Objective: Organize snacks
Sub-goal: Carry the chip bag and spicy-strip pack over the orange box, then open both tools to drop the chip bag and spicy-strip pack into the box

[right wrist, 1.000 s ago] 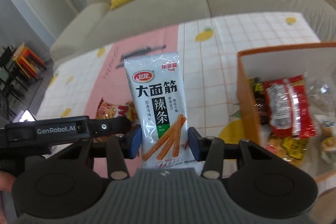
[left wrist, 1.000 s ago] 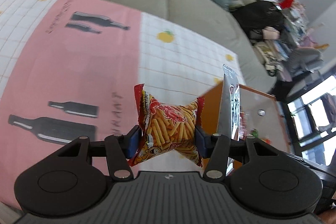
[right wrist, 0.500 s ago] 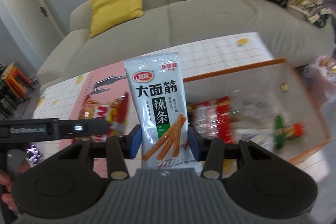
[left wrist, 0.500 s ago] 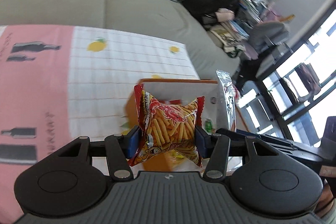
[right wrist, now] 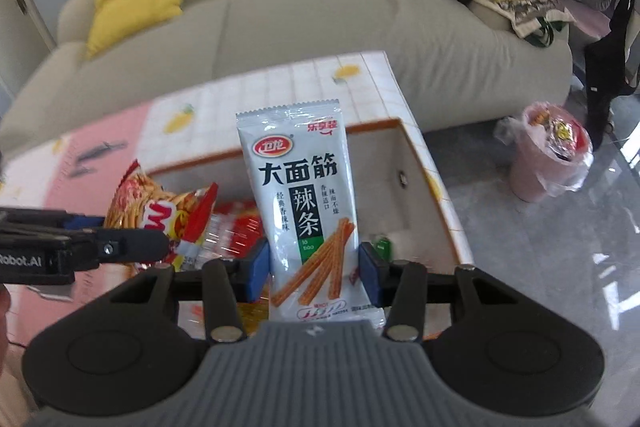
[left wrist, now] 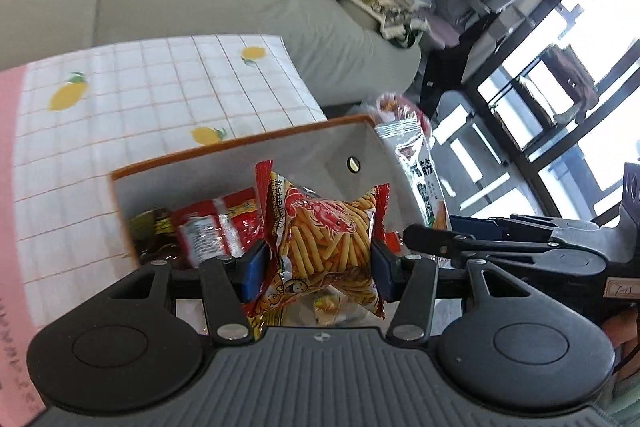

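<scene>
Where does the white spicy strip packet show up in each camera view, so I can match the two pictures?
Left wrist view: the white packet is right of centre, seen edge-on beside the red fries bag, above the box.
Right wrist view: the same packet sits dead centre, upright, label facing the camera, clamped in the right tool.
Shared landmark: the orange-rimmed box under both packets.
</scene>
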Demonstrator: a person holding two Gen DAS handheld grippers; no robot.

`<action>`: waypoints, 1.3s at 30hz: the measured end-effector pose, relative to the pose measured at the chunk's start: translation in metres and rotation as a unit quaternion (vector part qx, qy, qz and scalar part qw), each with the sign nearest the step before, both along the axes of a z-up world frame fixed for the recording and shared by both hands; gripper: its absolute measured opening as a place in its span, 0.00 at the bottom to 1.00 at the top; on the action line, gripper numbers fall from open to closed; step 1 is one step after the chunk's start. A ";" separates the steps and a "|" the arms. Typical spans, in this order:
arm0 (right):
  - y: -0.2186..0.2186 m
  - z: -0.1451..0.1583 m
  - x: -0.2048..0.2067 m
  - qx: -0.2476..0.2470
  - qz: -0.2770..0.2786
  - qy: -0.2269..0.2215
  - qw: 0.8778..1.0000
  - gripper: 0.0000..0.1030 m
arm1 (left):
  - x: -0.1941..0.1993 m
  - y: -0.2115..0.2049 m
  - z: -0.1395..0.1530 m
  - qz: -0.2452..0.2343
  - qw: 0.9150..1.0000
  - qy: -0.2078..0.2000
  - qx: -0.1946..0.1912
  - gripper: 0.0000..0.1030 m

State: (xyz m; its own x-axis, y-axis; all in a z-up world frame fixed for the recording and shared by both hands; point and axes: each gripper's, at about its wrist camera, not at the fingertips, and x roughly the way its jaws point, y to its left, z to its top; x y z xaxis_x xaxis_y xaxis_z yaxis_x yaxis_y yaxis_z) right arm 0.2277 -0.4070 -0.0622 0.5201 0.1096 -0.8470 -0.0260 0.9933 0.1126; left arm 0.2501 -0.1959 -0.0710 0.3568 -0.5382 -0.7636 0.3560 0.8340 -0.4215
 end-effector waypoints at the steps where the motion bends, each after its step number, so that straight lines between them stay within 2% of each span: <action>1: -0.002 -0.006 0.005 -0.010 0.004 0.007 1.000 0.45 | 0.005 -0.007 -0.006 -0.001 1.000 0.004 0.008 0.59; 8: -0.009 -0.052 0.030 -0.059 0.031 0.057 0.996 0.45 | 0.028 -0.040 -0.048 -0.021 0.998 0.027 0.055 0.59; 15: -0.005 -0.071 0.038 -0.076 0.054 0.078 0.993 0.45 | 0.033 -0.049 -0.068 -0.029 0.995 0.043 0.085 0.59; 18: -0.003 -0.079 0.041 -0.085 0.063 0.091 0.990 0.45 | 0.037 -0.051 -0.071 -0.032 0.995 0.049 0.084 0.61; 25: 0.002 -0.083 0.045 -0.102 0.063 0.109 0.987 0.47 | 0.034 -0.053 -0.060 -0.040 0.995 0.034 0.090 0.74; 29: 0.004 -0.078 0.046 -0.102 0.051 0.114 0.987 0.55 | 0.032 -0.050 -0.047 -0.039 0.995 0.023 0.084 0.79; 35: 0.011 -0.045 0.038 -0.102 0.034 0.090 0.990 0.77 | 0.019 -0.028 -0.012 -0.021 0.997 -0.007 0.068 0.79; 39: 0.018 -0.013 0.029 -0.081 0.012 0.065 0.994 0.81 | 0.003 -0.007 0.018 -0.008 0.997 -0.044 0.064 0.80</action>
State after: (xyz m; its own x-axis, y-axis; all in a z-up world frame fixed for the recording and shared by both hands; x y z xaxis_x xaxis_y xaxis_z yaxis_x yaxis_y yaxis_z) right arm 0.2571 -0.3892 -0.0748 0.4034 -0.0234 -0.9147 -0.0457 0.9979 -0.0456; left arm 0.2535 -0.2030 -0.0531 0.4176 -0.4442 -0.7927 0.4003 0.8731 -0.2783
